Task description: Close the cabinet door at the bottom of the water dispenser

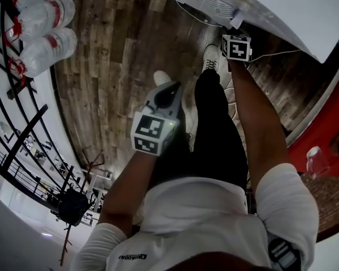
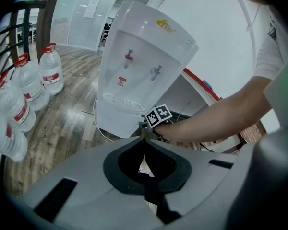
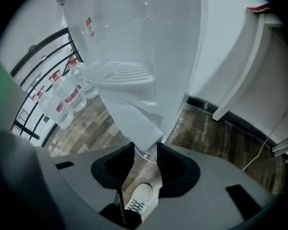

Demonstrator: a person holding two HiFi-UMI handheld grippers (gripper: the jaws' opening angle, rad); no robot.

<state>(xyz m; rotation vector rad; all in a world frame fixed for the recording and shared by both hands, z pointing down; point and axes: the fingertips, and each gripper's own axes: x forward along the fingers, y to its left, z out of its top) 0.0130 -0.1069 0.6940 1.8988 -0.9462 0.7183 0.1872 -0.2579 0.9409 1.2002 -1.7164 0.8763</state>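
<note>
Right gripper (image 3: 145, 150) is down at the foot of the water dispenser (image 2: 144, 66), which is up at about 1 o'clock in the head view. Its fingers are spread wide with nothing in them. The cabinet door (image 3: 134, 116) looks swung out from the body, and its bottom corner hangs at 12 o'clock just above the gap between the fingers, not touching as far as I can tell. Left gripper (image 2: 145, 142) is parked well back over the floor (image 1: 118, 55), fingers closed tip to tip and empty, so it's just along for the ride.

My take on doing this bit well: don't bother pinching the door. Put the flat of one finger against the face near the free edge, far from the hinge side, and push in one smooth sweep until it sits flush. A push near the hinge would probably just flex the panel. Watch the white cable (image 3: 146, 156) on the floor right under that corner, since it could get trapped. Also keep the shoe (image 3: 141, 195) at 6 o'clock out of the swing.
</note>
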